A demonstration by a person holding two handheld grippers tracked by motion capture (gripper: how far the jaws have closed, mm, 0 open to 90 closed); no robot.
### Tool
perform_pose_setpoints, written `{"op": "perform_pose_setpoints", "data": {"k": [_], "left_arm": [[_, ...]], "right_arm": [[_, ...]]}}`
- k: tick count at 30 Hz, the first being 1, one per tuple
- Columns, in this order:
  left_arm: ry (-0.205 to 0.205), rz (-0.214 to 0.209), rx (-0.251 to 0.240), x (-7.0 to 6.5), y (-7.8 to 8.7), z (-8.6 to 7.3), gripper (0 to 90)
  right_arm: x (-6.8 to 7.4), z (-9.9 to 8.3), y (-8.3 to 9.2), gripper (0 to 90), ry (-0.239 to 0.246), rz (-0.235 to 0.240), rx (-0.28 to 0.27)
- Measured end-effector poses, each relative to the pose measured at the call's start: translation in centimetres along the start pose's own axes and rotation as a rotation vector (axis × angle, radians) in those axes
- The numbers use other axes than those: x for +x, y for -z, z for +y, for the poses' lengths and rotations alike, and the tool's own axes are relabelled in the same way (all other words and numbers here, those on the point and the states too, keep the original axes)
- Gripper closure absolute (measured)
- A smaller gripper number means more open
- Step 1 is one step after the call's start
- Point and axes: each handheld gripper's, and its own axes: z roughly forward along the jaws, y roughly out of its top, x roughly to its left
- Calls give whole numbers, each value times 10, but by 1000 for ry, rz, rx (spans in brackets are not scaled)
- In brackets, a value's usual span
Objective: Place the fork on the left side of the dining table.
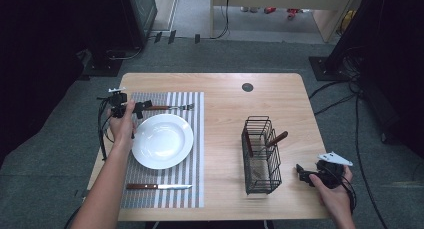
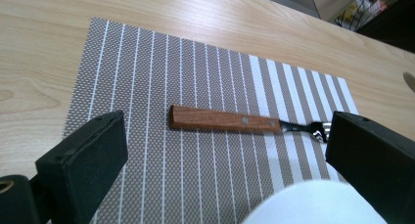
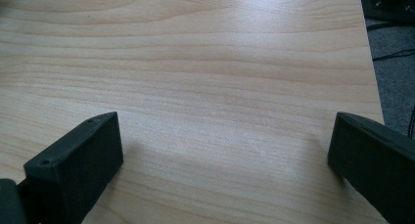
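We judge the work in hand to be laying a place setting, and it looks well along. Our left gripper [image 1: 142, 107] hangs with its jaws wide apart and nothing between the pads; in the left gripper view the fork [image 2: 230, 121] lies flat on the striped placemat [image 2: 161, 77] just ahead of the jaws, wooden handle toward the left jaw and tines running off toward the right jaw, free of both. So the fork reads as set down at the far side of the white plate [image 1: 162, 141], whose rim sits just below and in front of the gripper. On the near side of the plate, well behind the left gripper, the knife [image 1: 159, 187] already lies on the placemat, handle to the left. Our right gripper [image 1: 303, 174] rests over bare table [image 3: 210, 87] with its jaws apart as well, clamped on nothing, just to the right of the wire basket [image 1: 261, 154]. In that basket, close ahead of the right gripper, at least one wooden-handled utensil [image 1: 276, 138] leans upright; what kind it is we cannot tell from here. As we read it, fork and knife are done, and what is left is whatever the basket holds: the right gripper is the nearer one to reach in, take it by the handle and bring it to the placemat.
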Motion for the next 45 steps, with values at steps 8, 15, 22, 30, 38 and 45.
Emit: {"op": "perform_pose_setpoints", "data": {"k": [8, 15, 22, 30, 38, 45], "left_arm": [[-31, -24, -48, -5, 24, -12, 0], [-76, -46, -57, -10, 45, -29, 0], [-122, -56, -74, -12, 70, -49, 0], [-160, -59, -77, -10, 88, -73, 0], [-176, -64, -80, -3, 104, -100, 0], [-182, -55, -87, 4, 117, -118, 0]], "right_arm": [[0, 0, 0, 0, 3, 3, 0], [0, 0, 0, 0, 4, 4, 0], [0, 0, 0, 0, 3, 4, 0], [1, 0, 0, 0, 3, 4, 0], [1, 0, 0, 0, 3, 3, 1], [1, 0, 0, 0, 3, 3, 1]]}}
